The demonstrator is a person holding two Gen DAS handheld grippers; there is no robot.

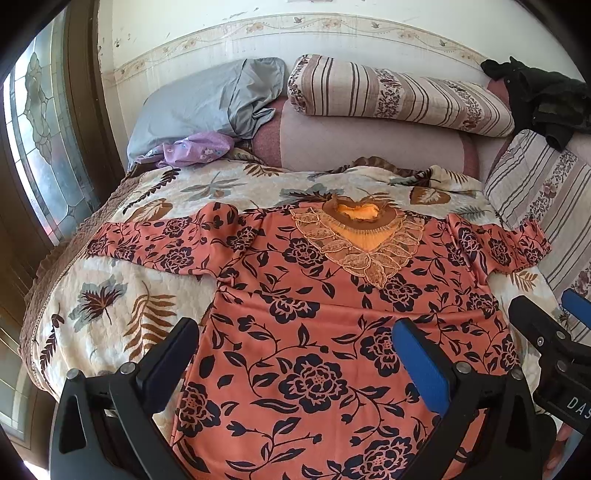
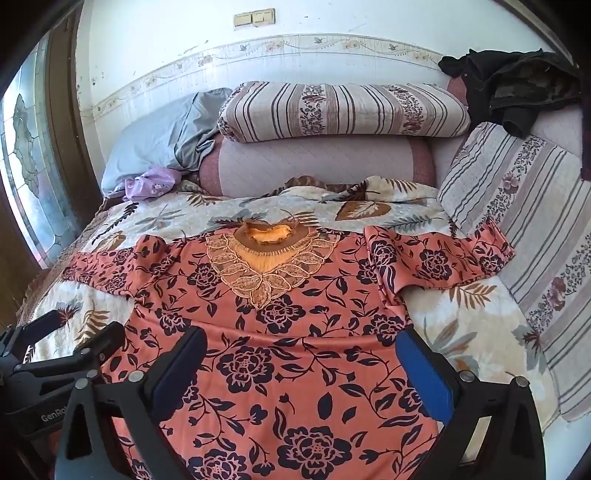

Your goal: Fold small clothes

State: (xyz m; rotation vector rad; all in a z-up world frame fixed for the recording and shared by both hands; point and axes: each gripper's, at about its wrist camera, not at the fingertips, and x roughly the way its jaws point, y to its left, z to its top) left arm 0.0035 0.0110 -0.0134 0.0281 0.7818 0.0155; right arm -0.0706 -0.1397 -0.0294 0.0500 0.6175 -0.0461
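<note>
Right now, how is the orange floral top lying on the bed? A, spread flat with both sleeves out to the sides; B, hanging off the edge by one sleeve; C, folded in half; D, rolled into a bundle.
A: the orange floral top lies spread open on the quilt, lace neckline facing up and a sleeve stretched out on each side.

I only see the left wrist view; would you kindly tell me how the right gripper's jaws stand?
Observer: The right gripper has its jaws wide apart over the lower part of the floral blouse, gripping nothing.
Operator: Thank you. Is anything mounted on the wall higher than my picture reaches?
Observer: Yes, a pair of cream wall switches sits side by side above the tile border.
</note>
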